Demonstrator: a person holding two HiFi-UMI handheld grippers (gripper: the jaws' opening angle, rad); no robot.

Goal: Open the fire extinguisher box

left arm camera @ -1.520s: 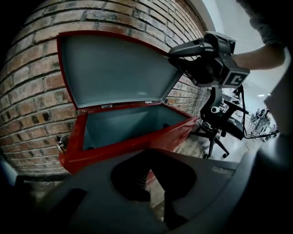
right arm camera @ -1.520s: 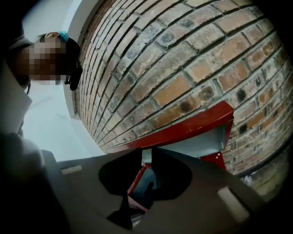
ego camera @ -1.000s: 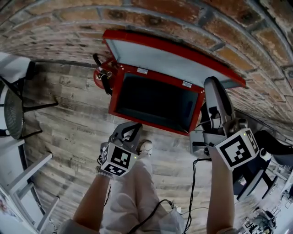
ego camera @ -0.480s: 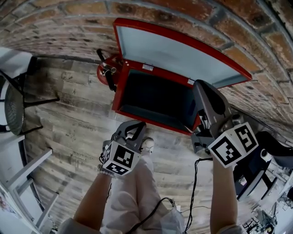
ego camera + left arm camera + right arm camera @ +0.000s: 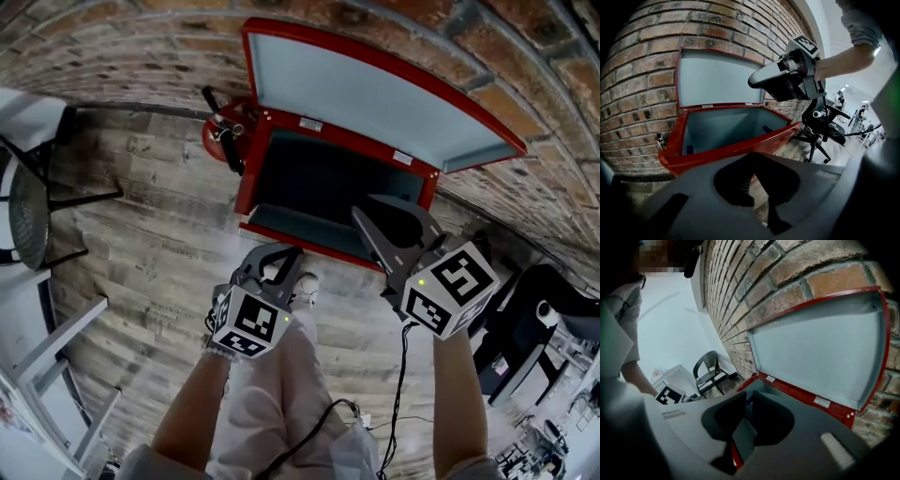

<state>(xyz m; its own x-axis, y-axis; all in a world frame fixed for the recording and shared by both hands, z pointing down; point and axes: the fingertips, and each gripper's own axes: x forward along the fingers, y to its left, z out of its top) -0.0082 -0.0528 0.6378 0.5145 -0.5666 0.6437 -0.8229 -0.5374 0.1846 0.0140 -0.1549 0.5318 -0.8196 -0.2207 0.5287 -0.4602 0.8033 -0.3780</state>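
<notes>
The red fire extinguisher box [image 5: 251, 178] stands open on the floor, its interior [image 5: 726, 129] dark and bare. Its pale-lined lid [image 5: 375, 94] leans back against the brick wall [image 5: 815, 338]. My right gripper [image 5: 367, 206] hovers over the box's front right corner, also seen from the left gripper view [image 5: 787, 77]. Its jaws have just been opening and stand a little apart [image 5: 749, 397] with nothing between them. My left gripper [image 5: 281, 251] hangs just in front of the box's front edge [image 5: 740, 147], jaws together [image 5: 754, 157] and holding nothing.
A red extinguisher [image 5: 220, 136] with a black hose stands at the box's left side. A black chair [image 5: 23, 225] is at the far left, an office chair [image 5: 525, 328] at the right. A cable [image 5: 398, 375] trails over the wood floor beside the person's legs [image 5: 272, 394].
My right gripper has swung left and down, from beside the box's right wall to over its front right corner, and has rolled. The left gripper has stayed put.
</notes>
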